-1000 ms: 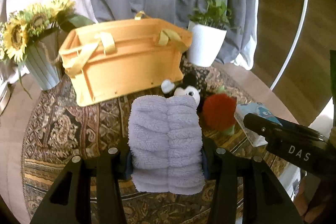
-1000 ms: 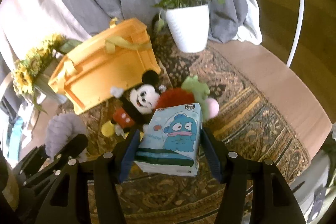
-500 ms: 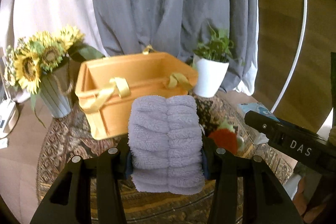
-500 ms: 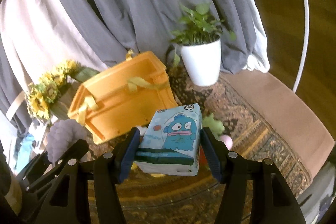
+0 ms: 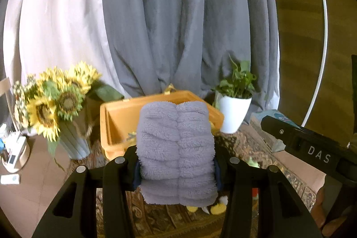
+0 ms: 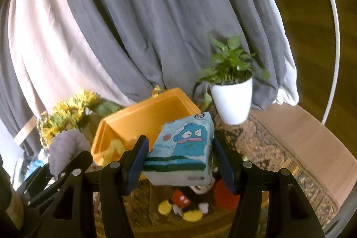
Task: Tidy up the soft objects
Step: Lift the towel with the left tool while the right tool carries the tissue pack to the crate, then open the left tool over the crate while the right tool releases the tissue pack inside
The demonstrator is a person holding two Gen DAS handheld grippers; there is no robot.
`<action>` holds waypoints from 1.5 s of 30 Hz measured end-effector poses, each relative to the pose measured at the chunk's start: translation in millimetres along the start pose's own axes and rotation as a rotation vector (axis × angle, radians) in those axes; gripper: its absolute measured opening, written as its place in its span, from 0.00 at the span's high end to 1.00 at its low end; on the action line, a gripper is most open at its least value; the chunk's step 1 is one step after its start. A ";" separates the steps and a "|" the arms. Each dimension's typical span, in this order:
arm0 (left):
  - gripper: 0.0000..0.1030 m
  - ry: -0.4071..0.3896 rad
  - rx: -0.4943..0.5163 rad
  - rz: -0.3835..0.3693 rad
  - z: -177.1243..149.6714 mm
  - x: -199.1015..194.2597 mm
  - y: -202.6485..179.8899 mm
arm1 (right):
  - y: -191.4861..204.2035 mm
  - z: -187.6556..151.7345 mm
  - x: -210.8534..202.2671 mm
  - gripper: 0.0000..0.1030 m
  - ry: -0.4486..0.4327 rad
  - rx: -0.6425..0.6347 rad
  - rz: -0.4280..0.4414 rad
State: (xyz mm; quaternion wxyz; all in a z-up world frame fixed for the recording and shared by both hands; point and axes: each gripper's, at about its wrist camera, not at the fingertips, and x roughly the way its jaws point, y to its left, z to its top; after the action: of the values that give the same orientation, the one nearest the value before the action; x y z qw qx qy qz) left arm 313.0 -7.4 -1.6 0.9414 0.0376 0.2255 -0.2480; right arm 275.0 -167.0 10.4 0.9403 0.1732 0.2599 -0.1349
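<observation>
The left gripper (image 5: 177, 167) is closed on a folded grey fleece towel (image 5: 176, 148); its blue pads press the two sides of the towel, which stands up between the fingers and is lifted above the rug. The right gripper (image 6: 179, 162) is closed in the same way on a light blue tissue pack (image 6: 185, 144) with a blue cartoon fish on it. The pack is held in the air, a little tilted, with both pads against its sides.

In the right wrist view, a Mickey Mouse plush toy (image 6: 185, 204) lies on the patterned rug (image 6: 263, 155) under the held pack, partly hidden, and a red round soft toy (image 6: 224, 195) lies just beside it on the right. In the left wrist view only the yellow feet of the plush show below the towel.

Behind both held things stands an orange storage basket (image 5: 118, 117) with yellow handles. It is open on top, and from these views I cannot tell what is in it. To the left of the basket is a ribbed vase with sunflowers (image 5: 55, 99), and to the right a white pot with a green plant (image 6: 232, 99). All these stand on the rug, on a round worktop (image 6: 312, 137).

Farthest back hang a grey curtain (image 5: 178, 26) and a white curtain (image 5: 55, 26).
</observation>
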 end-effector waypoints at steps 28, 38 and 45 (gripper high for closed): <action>0.54 -0.056 0.007 0.079 65.8 65.9 0.9 | 11.1 76.5 69.0 0.58 -0.033 -0.112 0.032; 0.53 0.084 0.001 0.055 84.1 132.7 10.6 | 18.8 95.4 114.8 0.58 0.005 -0.138 0.013; 0.34 0.203 -0.033 0.016 82.2 175.6 17.6 | 15.2 94.9 136.7 0.56 0.055 -0.138 -0.019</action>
State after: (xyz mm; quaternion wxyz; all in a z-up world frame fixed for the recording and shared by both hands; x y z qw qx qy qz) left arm 491.1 -86.1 -6.5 0.9162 0.0489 0.3235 -0.2315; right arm 435.4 -213.2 17.5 0.9412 0.1092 0.2962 -0.1208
